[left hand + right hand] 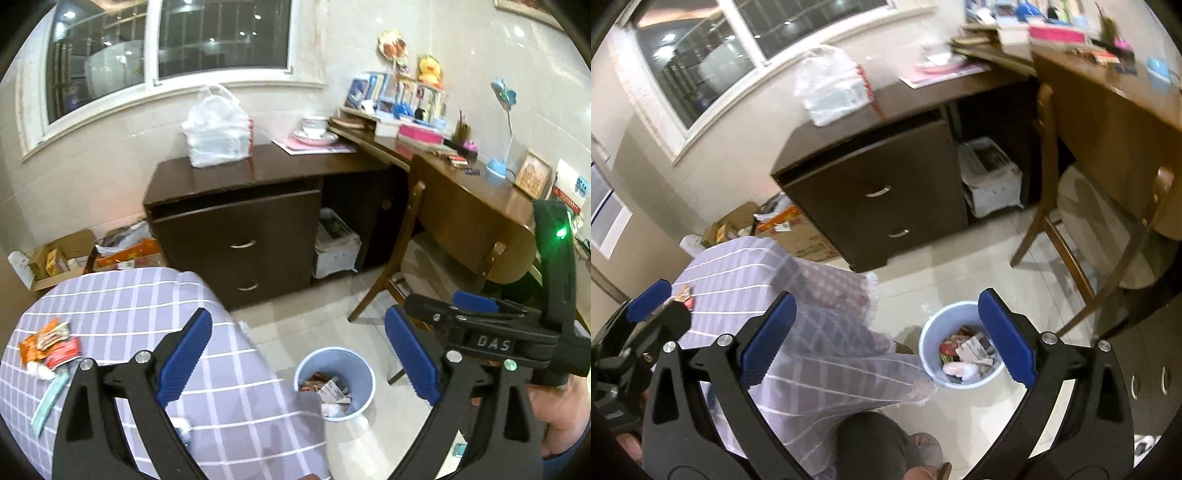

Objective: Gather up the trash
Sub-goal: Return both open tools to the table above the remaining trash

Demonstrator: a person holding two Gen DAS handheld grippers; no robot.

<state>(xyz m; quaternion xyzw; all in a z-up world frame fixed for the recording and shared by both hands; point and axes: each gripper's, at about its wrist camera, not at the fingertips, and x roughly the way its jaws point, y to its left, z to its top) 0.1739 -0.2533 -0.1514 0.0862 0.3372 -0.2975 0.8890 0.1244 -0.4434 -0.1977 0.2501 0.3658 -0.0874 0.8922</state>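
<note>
A light blue trash bin (334, 382) stands on the floor beside the table, with wrappers and paper inside; it also shows in the right wrist view (960, 345). Orange and red snack wrappers (50, 343) and a pale green wrapper (48, 400) lie on the purple checked tablecloth (147, 314) at the left. My left gripper (295, 354) is open and empty, above the table edge and bin. My right gripper (886, 332) is open and empty, high above the bin; it also shows at the right of the left wrist view (476, 317).
A dark drawer cabinet (240, 236) with a white plastic bag (218, 129) stands beyond the table. A wooden chair (424, 258) and cluttered desk (461, 177) are right. Cardboard boxes (74, 254) sit at the left wall. The person's leg and foot (886, 443) are below.
</note>
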